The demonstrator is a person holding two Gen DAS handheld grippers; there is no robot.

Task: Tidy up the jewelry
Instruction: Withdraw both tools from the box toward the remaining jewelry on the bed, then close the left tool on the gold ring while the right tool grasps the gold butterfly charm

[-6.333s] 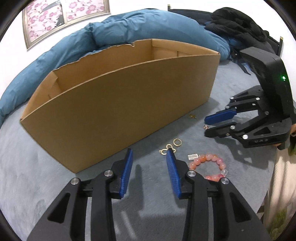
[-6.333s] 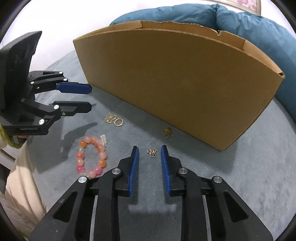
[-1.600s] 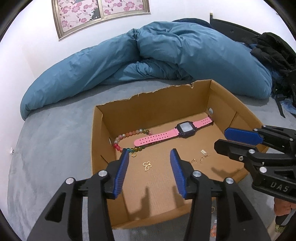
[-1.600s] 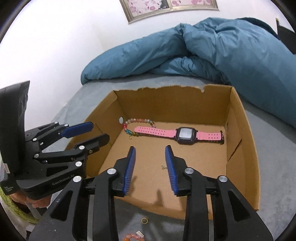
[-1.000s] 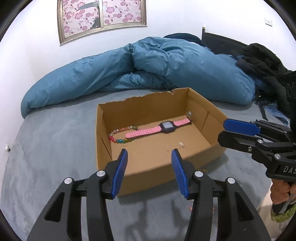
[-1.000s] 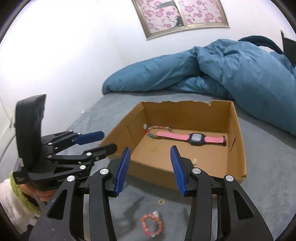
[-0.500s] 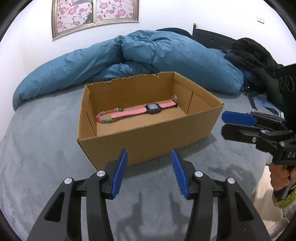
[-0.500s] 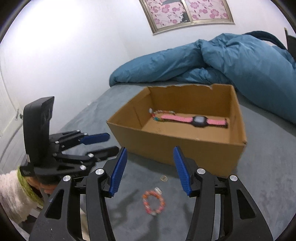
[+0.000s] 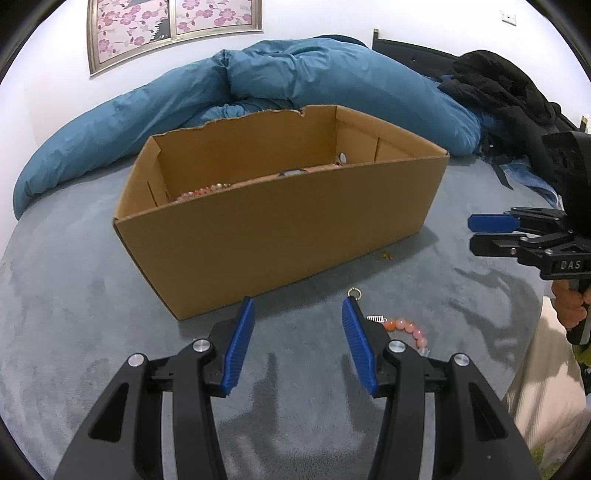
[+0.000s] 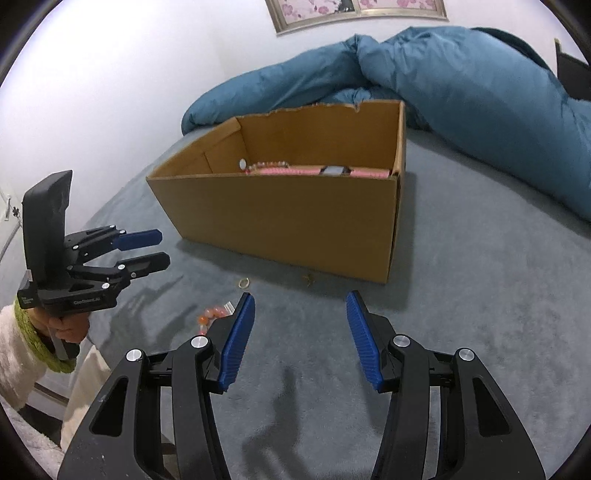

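A brown cardboard box (image 9: 280, 229) stands on the grey bed; a pink watch (image 10: 314, 170) and a bead bracelet (image 9: 201, 191) lie inside it. On the bed in front lie a pink-orange bead bracelet (image 9: 406, 328), a gold ring (image 9: 354, 292) and a small gold piece (image 9: 386, 254). My left gripper (image 9: 297, 343) is open and empty, low over the bed just left of the bracelet. My right gripper (image 10: 300, 336) is open and empty, in front of the box; it also shows in the left wrist view (image 9: 487, 234). The ring (image 10: 243, 283) and bracelet (image 10: 212, 314) show in the right wrist view.
A blue duvet (image 9: 295, 85) is heaped behind the box. Black clothes (image 9: 506, 88) lie at the far right. A framed flower picture (image 9: 173, 26) hangs on the white wall. The bed edge runs along the right (image 9: 543, 306).
Both grippers have come down from above the box to low over the bed in front of it. Both have stayed open and empty.
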